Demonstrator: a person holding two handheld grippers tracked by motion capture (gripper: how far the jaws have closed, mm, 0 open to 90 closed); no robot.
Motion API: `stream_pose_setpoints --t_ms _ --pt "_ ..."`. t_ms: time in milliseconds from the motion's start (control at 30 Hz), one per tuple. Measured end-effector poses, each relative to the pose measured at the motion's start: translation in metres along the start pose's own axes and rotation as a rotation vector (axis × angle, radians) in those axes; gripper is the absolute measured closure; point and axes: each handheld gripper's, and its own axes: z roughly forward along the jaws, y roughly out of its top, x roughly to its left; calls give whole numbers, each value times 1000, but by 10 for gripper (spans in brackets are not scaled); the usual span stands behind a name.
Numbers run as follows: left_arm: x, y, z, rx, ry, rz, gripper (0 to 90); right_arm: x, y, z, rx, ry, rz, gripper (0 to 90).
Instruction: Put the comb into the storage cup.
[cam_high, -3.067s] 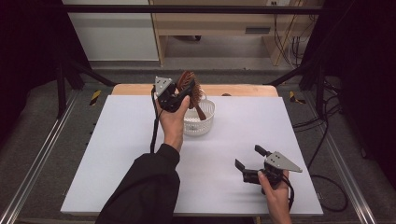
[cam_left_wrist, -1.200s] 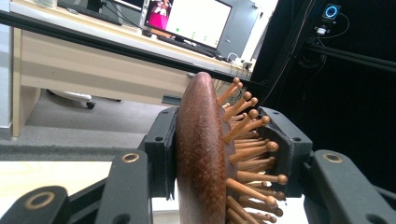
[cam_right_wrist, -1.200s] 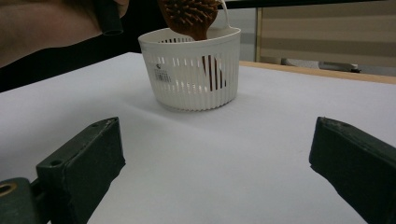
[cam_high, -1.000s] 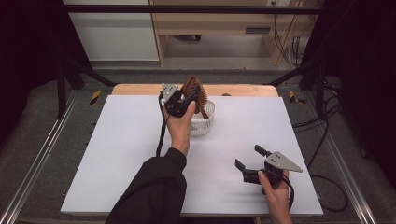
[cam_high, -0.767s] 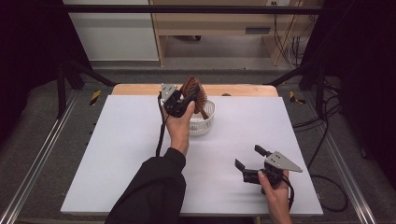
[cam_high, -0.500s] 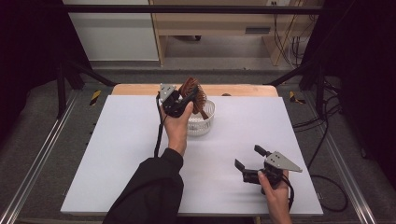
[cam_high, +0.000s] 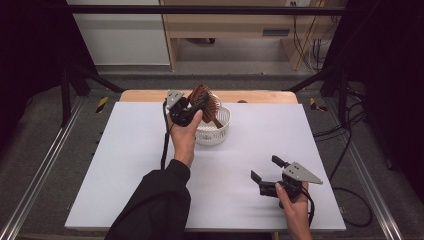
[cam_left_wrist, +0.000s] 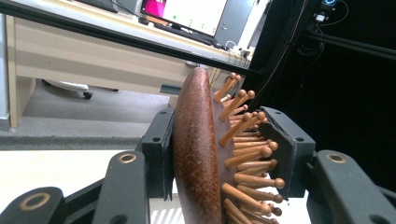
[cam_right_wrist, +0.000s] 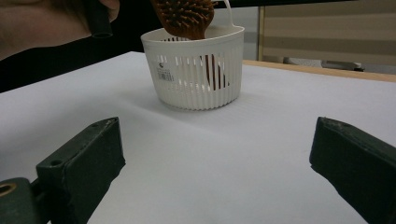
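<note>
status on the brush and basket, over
Left gripper shut on brush, head up, handle down in basket. Right gripper open, low over table, nothing in it. Nothing in the way.

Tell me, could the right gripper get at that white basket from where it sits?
Probably yes: the right gripper is open, and only bare white table lies between it and the basket.

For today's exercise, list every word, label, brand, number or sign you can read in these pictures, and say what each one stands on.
No text can be read.
Sticker on the white basket: dark print, too small and blurred to read.
Monitor in the background of the left gripper view: bright coloured patches, no legible words.
Wooden hairbrush: no marking visible.
</note>
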Motion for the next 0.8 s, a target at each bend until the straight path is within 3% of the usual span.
stream_pose_setpoints --t_ms 800 --pt "20 -2 -8 33 -18 -4 473 1 0 1 3 6 -8 33"
